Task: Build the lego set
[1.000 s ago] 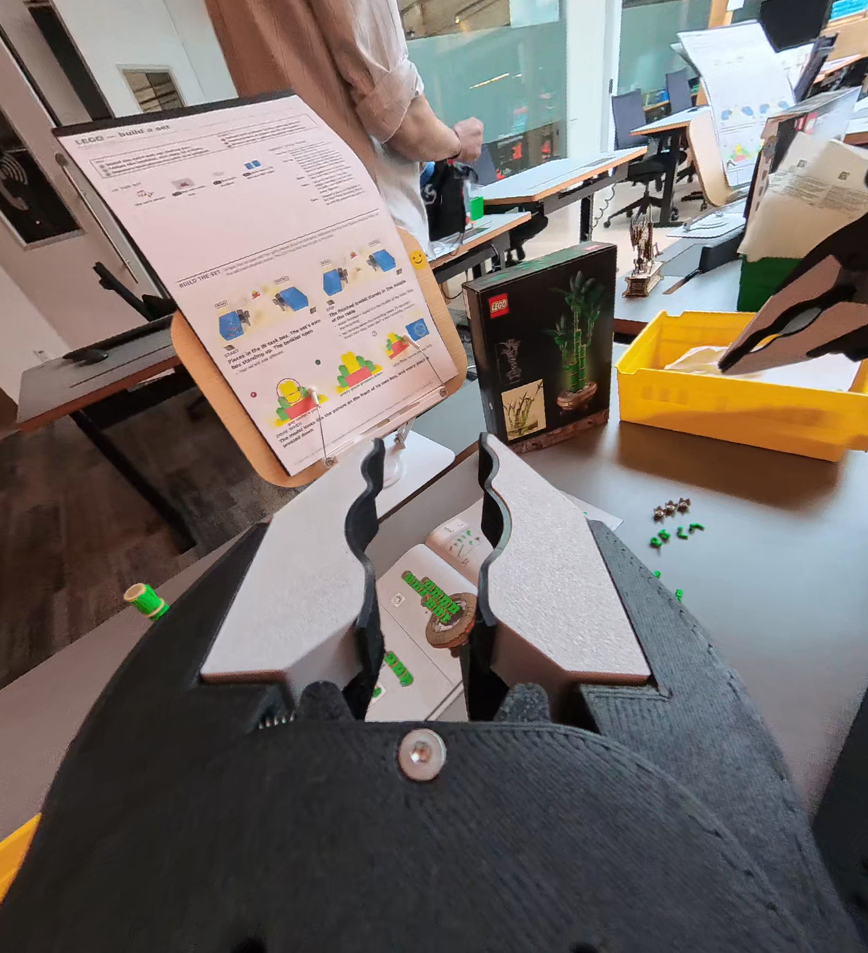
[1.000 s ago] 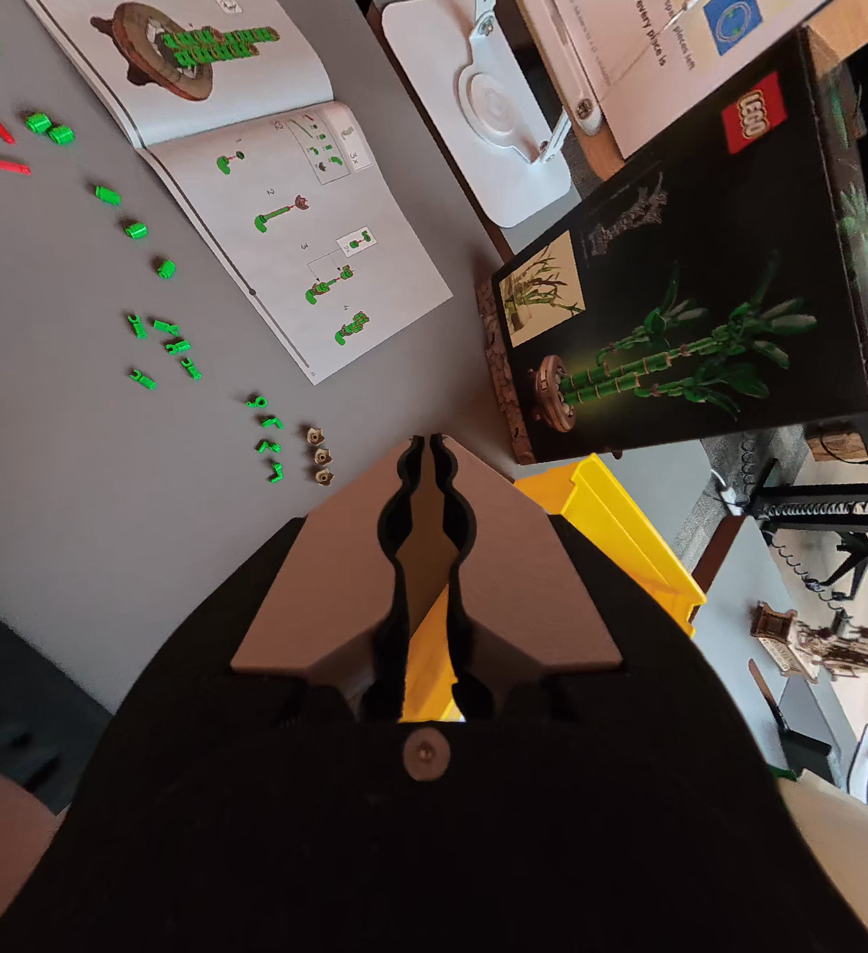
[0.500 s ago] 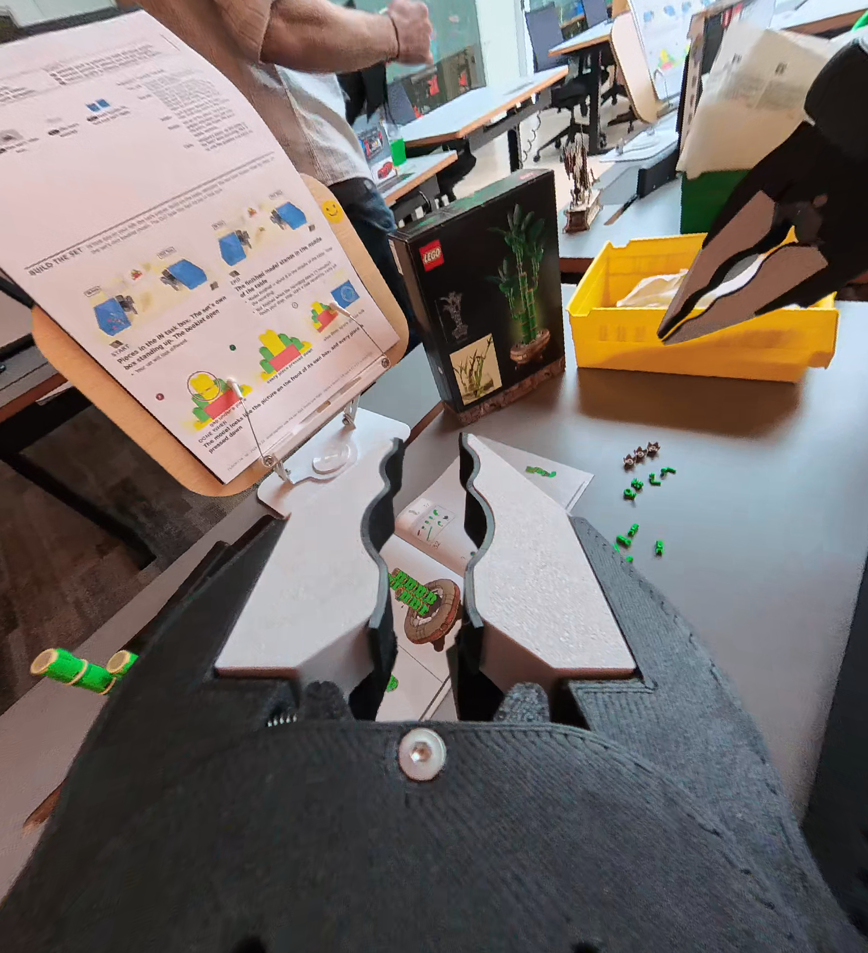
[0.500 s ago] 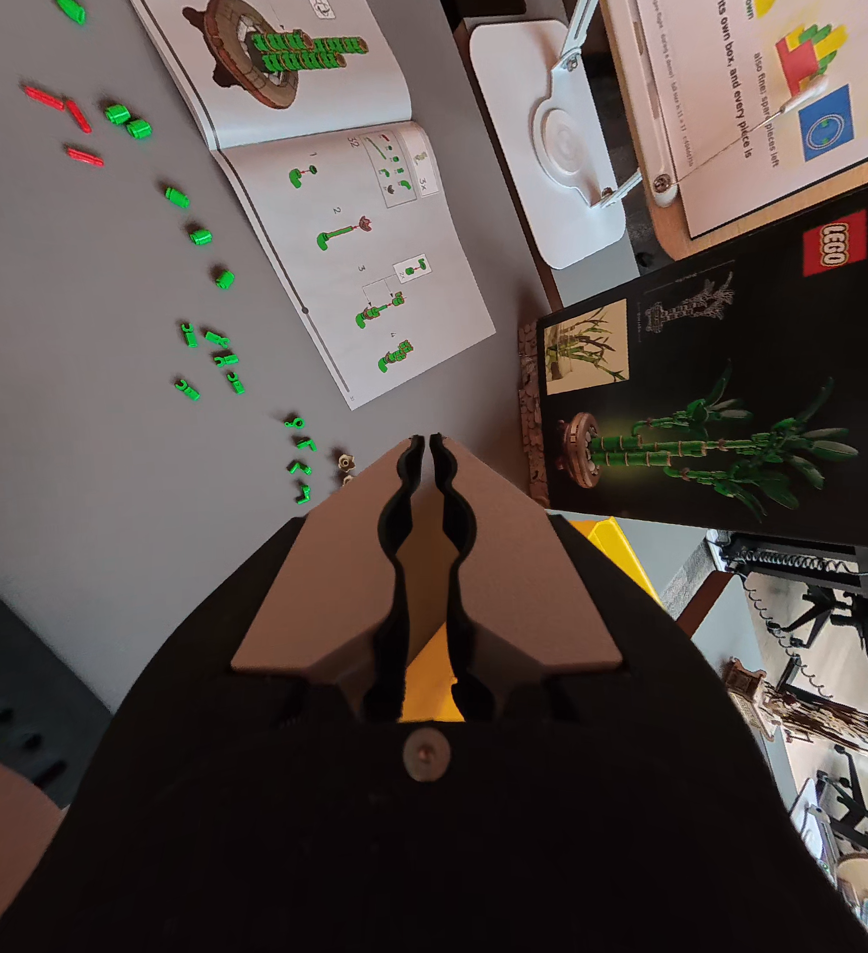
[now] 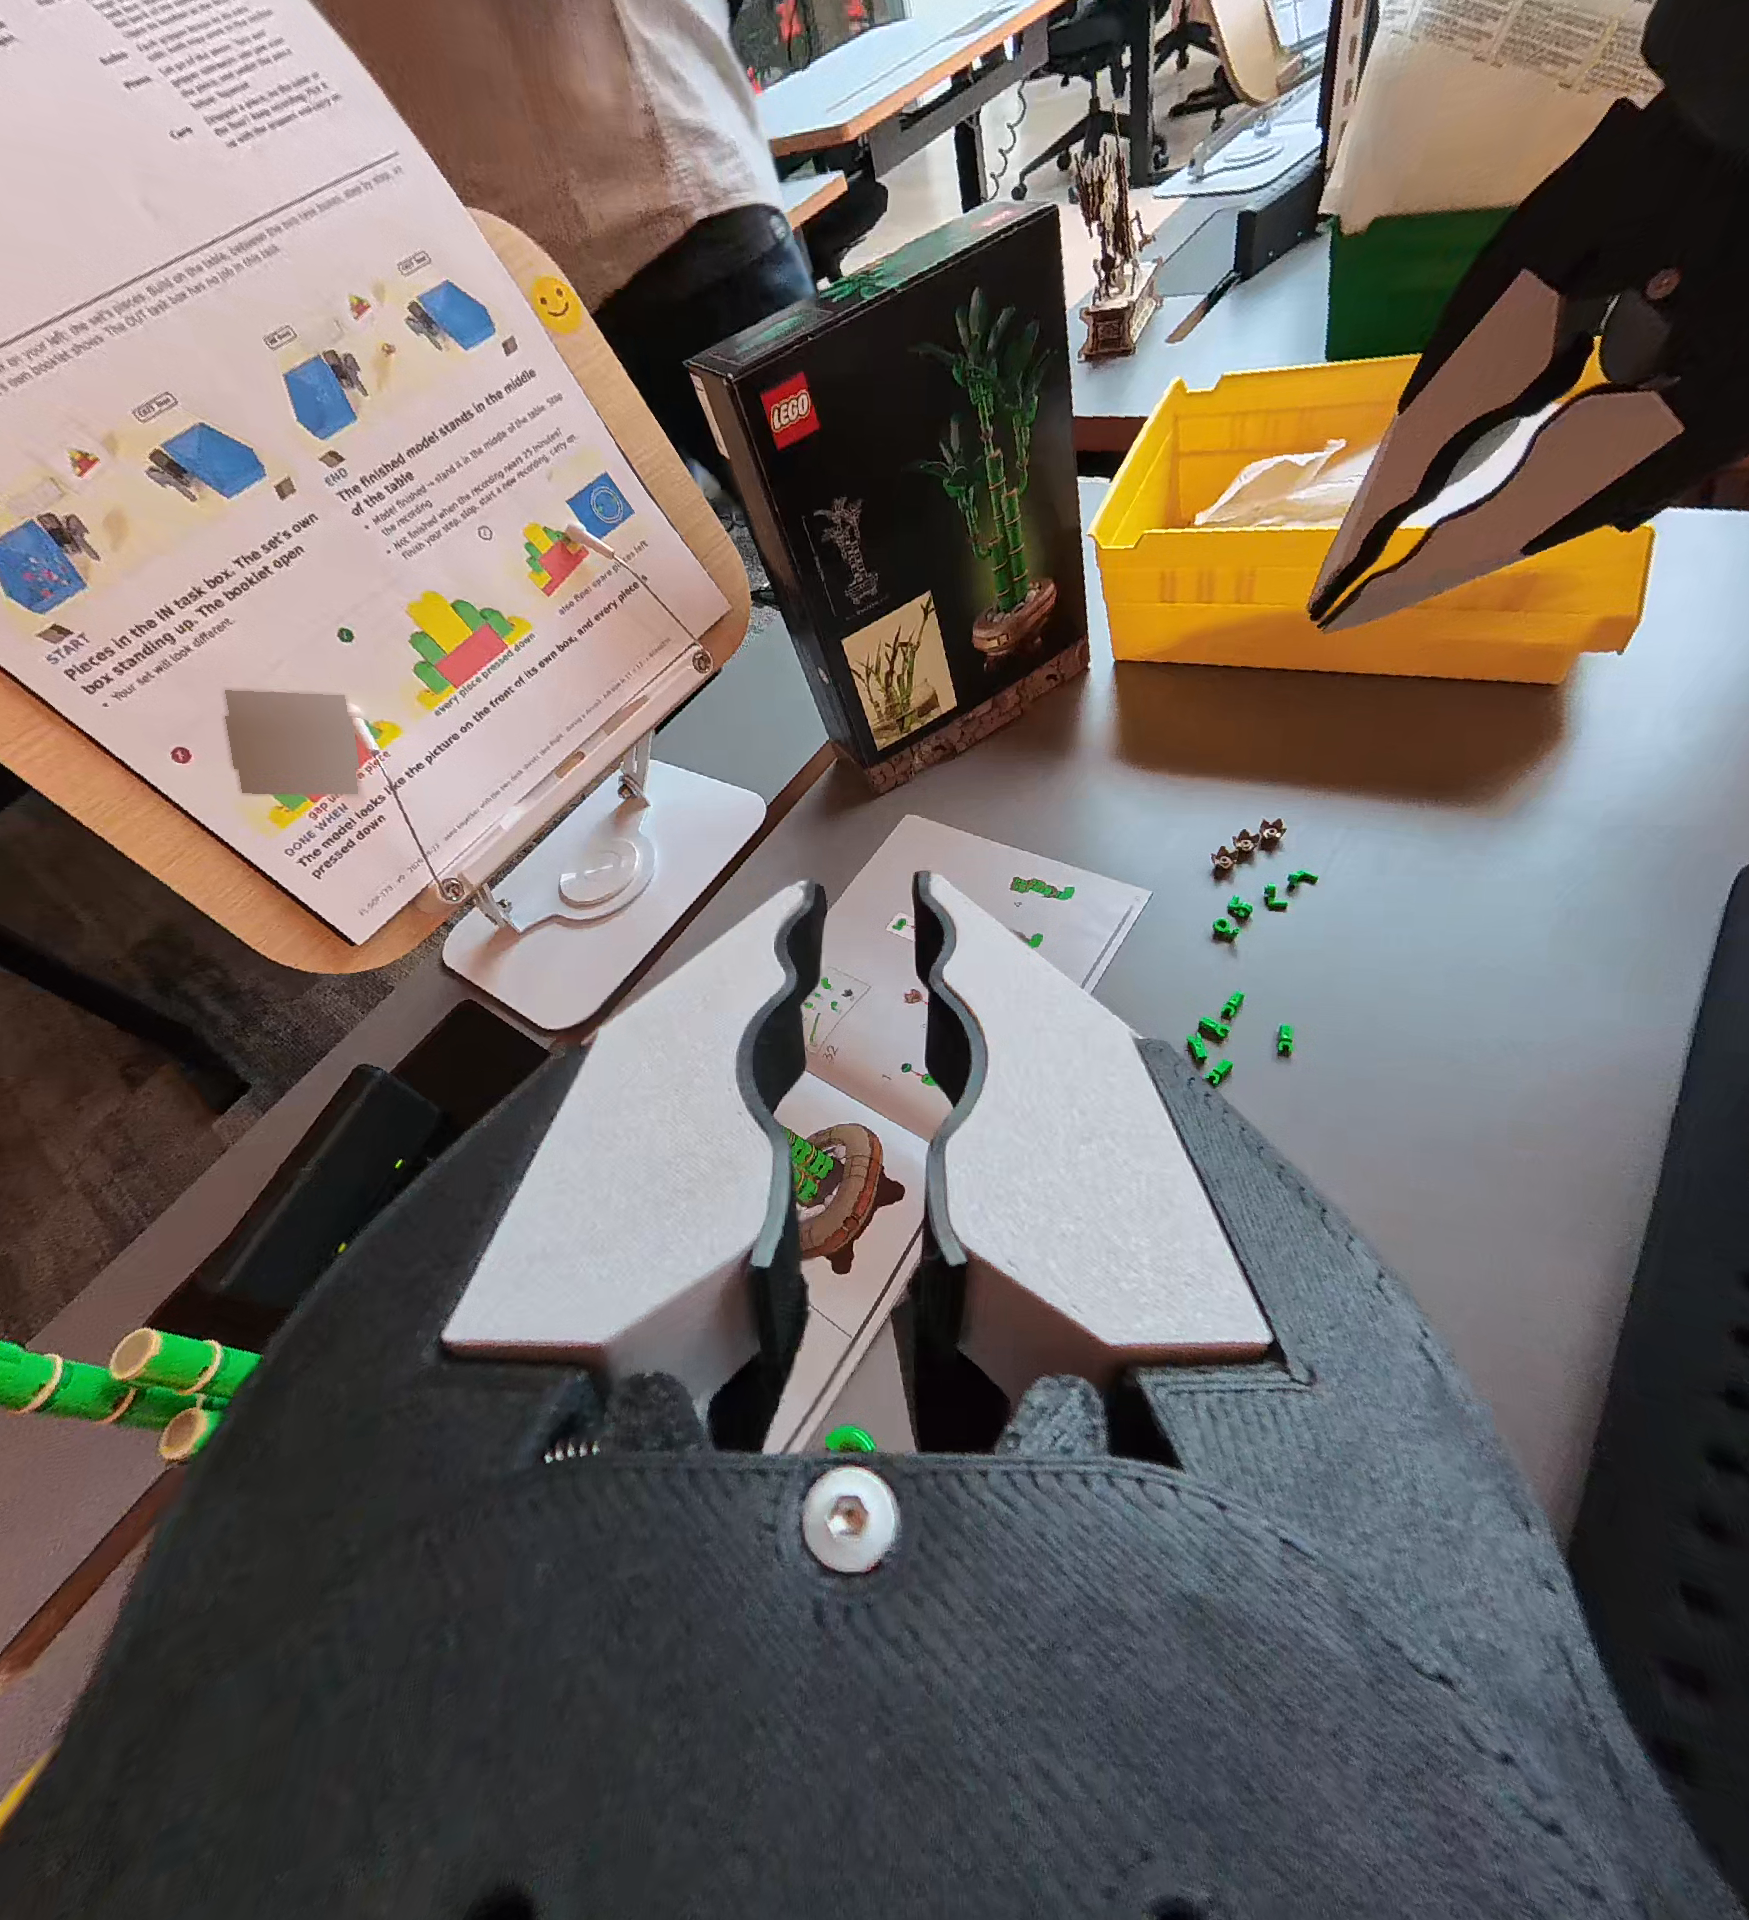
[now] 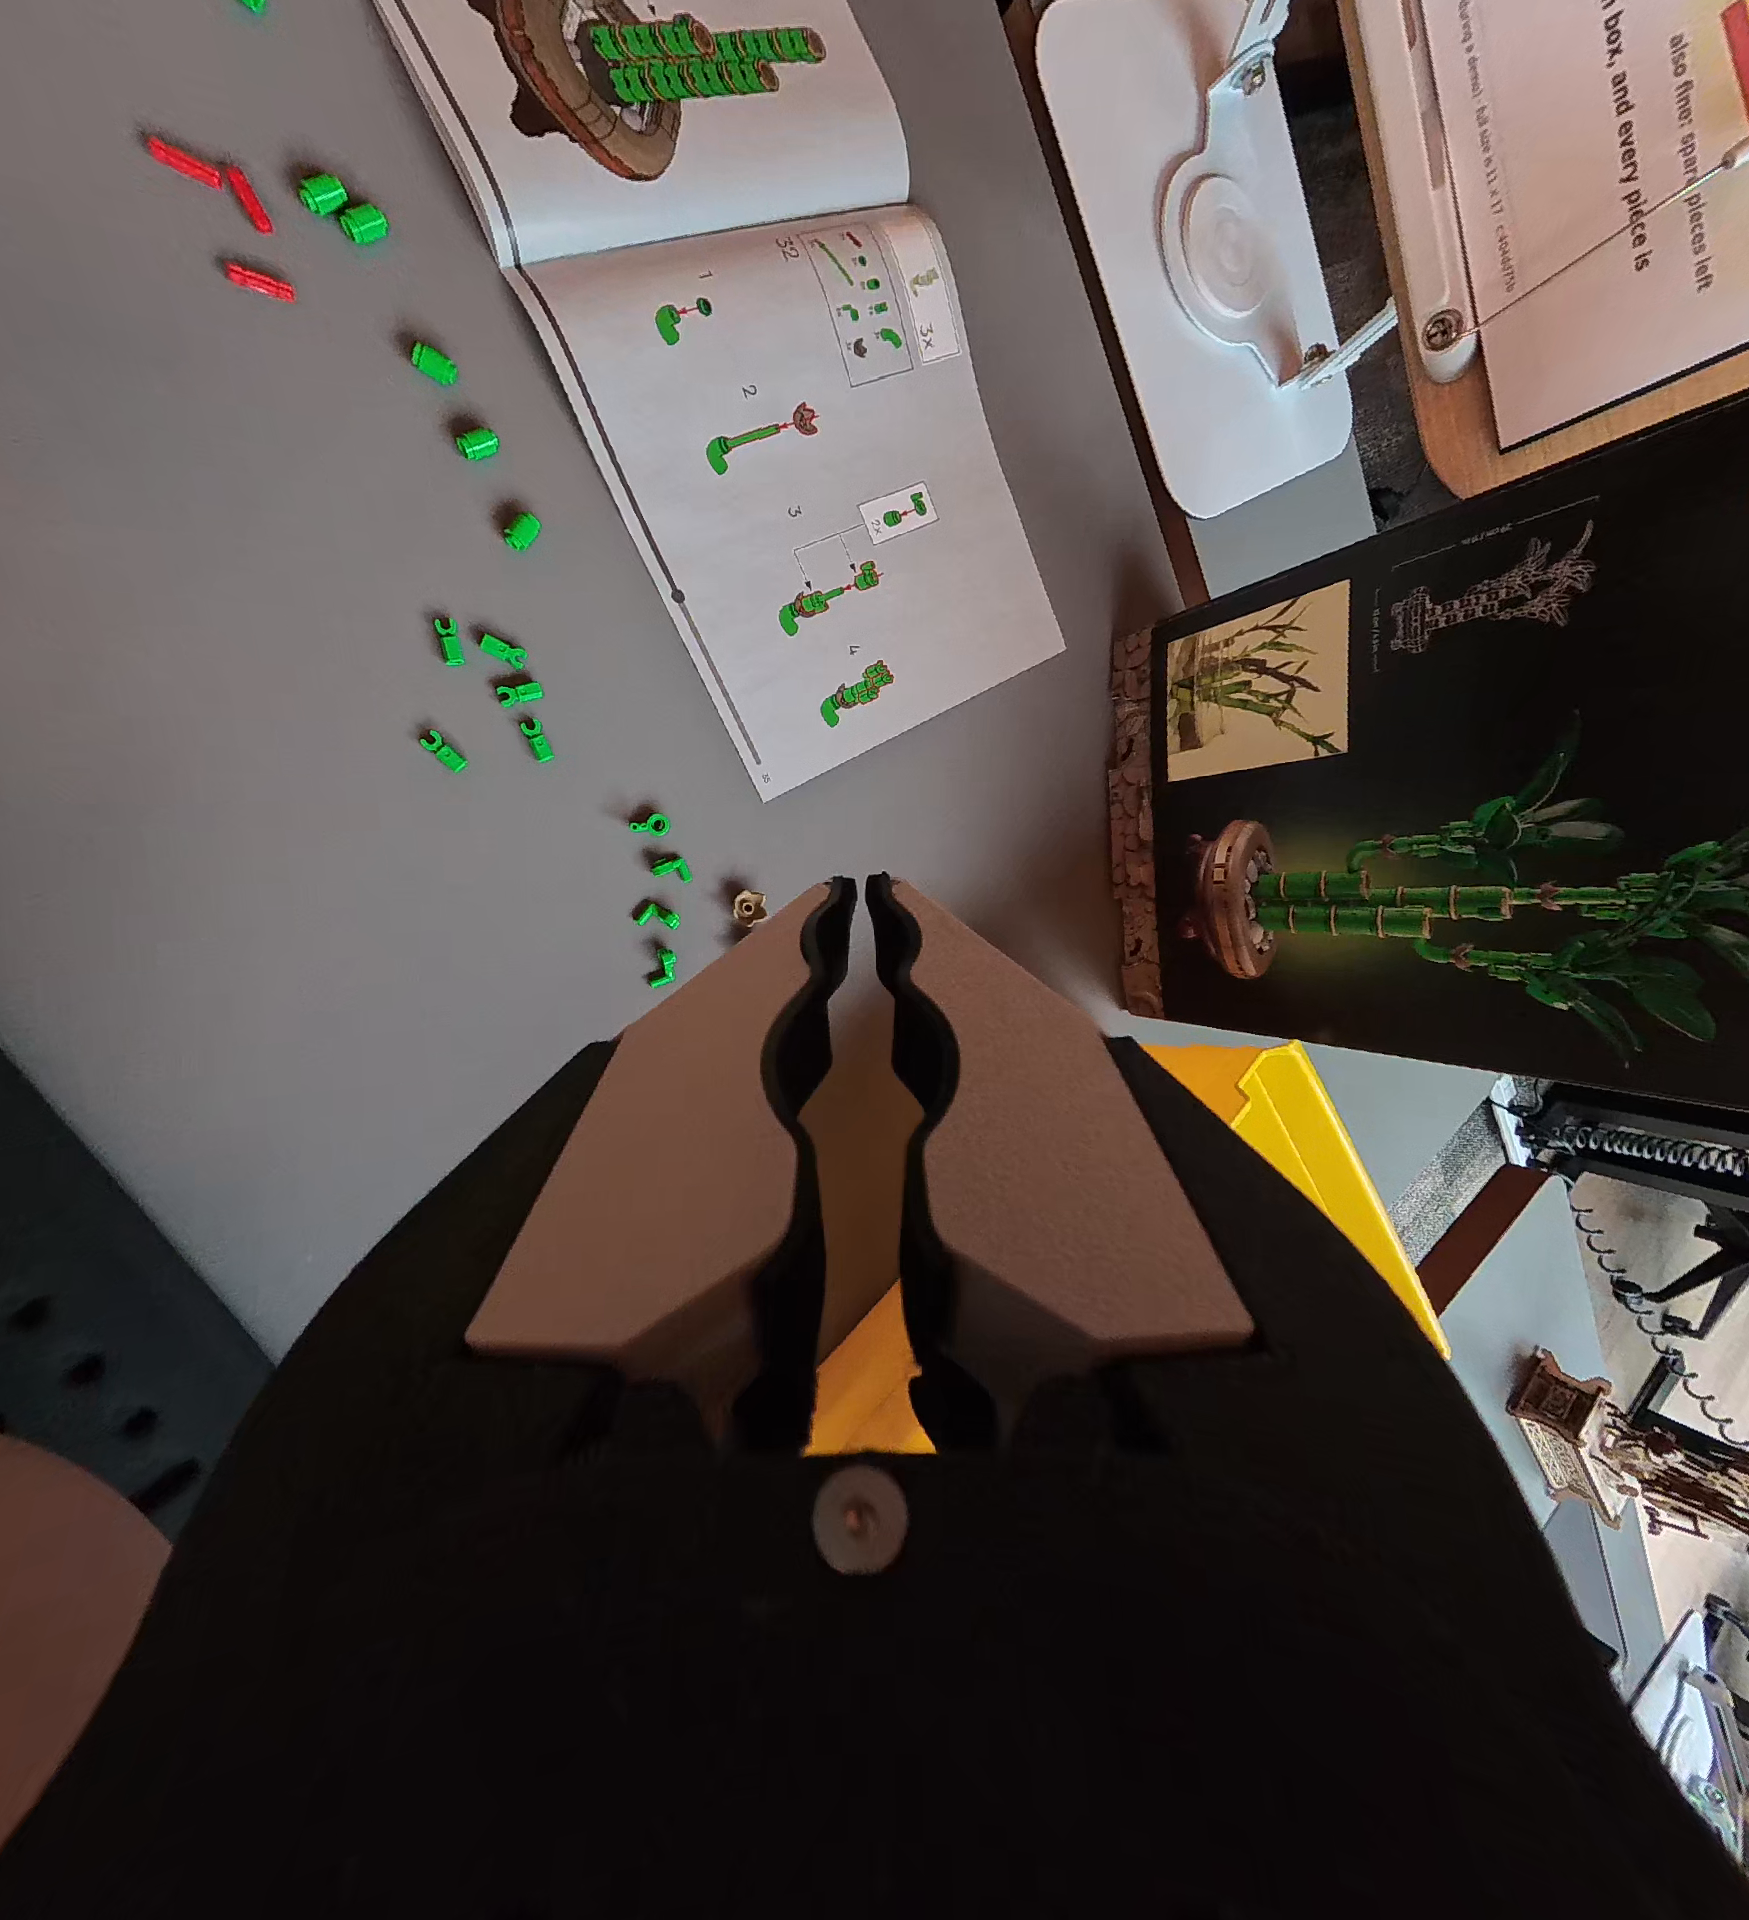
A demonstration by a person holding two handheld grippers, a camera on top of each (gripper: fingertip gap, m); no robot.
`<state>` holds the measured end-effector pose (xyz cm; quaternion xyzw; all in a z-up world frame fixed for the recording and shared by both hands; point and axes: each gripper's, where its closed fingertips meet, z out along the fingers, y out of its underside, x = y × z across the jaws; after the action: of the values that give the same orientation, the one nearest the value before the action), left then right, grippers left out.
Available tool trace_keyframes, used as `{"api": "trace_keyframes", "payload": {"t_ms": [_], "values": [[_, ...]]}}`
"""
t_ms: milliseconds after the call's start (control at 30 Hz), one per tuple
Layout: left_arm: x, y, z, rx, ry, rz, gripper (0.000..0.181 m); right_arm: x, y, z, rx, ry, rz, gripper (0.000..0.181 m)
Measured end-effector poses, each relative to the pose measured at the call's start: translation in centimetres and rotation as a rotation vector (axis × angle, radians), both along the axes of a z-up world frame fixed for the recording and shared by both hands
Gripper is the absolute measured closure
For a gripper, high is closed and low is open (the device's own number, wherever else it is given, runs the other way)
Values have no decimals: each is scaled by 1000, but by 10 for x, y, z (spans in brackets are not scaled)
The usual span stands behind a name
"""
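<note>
A white printed sheet [image 5: 257, 436] clipped to a light wooden board on a white stand [image 5: 70, 769] carries most of the writing: black headings, short bold captions under small coloured brick pictures, and fine print along its lower edge. A round yellow smiley sticker [image 5: 555, 302] sits on the board's corner. The tall black cardboard box with a bamboo picture [image 5: 911, 499] bears a red square brand badge [image 5: 789, 410] near its top corner. The open white instruction booklet [image 6: 849, 436] on the grey table shows small step numerals beside green part drawings, a page number and a boxed quantity mark. A hanging paper [image 5: 1472, 94] far right has dense print too small to read.
</note>
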<state>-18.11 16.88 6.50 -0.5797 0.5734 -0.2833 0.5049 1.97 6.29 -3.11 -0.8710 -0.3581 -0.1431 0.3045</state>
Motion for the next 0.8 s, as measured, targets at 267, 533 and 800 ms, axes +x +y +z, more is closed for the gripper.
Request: {"api": "trace_keyframes", "payload": {"t_ms": [267, 533, 800], "values": [[-2, 2, 23, -36, -127, 23, 167, -2, 1, -5, -23, -16, 7, 179], [-45, 14, 55, -39, -262, 81, 167, 1, 1, -11, -54, -20, -13, 179], [-75, 4, 73, 17, -290, 111, 159, 1, 1, -16, -76, -30, -10, 179]]}}
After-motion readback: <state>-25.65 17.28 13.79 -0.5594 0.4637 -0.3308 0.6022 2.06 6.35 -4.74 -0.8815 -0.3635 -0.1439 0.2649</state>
